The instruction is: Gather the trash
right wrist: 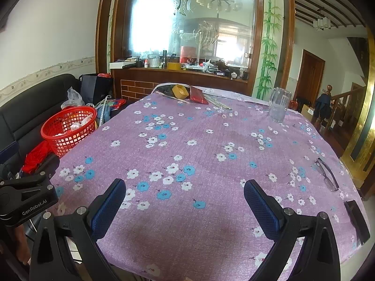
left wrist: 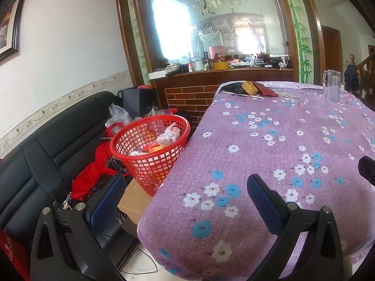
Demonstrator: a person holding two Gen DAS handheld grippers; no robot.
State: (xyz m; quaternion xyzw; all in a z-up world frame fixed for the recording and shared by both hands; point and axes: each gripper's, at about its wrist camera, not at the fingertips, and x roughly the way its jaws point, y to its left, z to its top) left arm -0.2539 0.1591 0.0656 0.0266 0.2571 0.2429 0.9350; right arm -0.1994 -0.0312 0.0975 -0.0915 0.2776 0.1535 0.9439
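Bare tablecloth [right wrist: 199, 140] before spread fingers [right wrist: 106, 208]

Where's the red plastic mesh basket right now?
The red plastic mesh basket sits off the purple floral tablecloth's left edge, before the black sofa.

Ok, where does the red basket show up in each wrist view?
Left wrist: red basket sits left of centre, beside the table's left edge, trash inside.
Right wrist: red basket sits at the far left, mid-height, off the table edge.
Shared landmark: glass mug on the far right of the tablecloth.
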